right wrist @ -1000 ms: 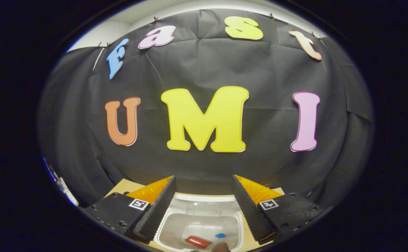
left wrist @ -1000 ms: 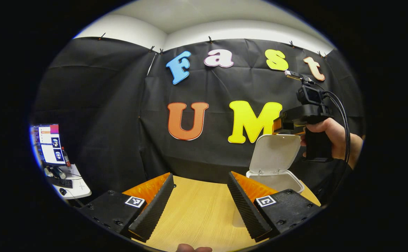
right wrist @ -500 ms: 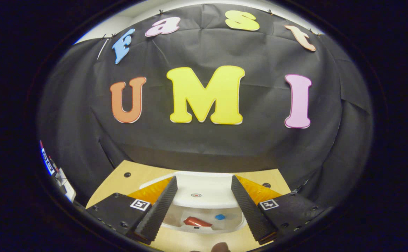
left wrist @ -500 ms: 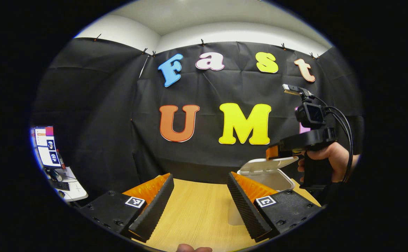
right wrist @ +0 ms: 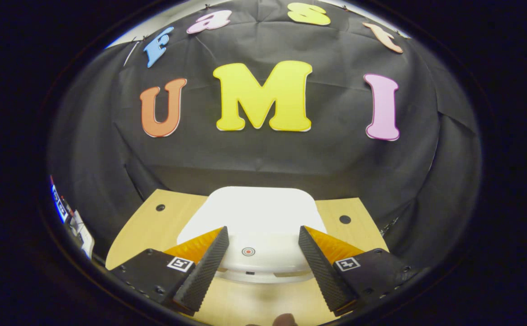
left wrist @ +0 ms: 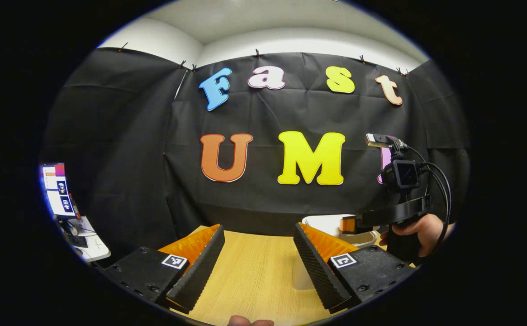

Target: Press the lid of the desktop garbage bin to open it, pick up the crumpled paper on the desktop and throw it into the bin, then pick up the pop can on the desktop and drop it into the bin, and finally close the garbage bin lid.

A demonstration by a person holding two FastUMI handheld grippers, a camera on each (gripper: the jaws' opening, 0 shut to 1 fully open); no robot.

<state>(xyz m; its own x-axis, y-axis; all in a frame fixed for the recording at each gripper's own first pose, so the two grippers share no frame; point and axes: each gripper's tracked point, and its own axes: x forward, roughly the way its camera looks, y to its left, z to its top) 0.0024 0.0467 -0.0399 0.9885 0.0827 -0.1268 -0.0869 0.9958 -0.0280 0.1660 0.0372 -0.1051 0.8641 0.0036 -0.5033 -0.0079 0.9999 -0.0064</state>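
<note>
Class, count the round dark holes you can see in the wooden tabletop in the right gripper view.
2: one hole left of the white bin lid, one hole right of it. Others may be hidden under the bin.

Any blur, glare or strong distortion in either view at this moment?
Left gripper view: sharp, fisheye bends the wall's top edge; right gripper and hand clear at the edge. Right gripper view: sharp, white lid bright yet its red dot readable; table evenly lit, edges strongly curved.

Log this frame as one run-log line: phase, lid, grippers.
phase: lid closing | lid: down on bin | right hand-held gripper: open, over lid front | left hand-held gripper: open, holding nothing, over table
</note>
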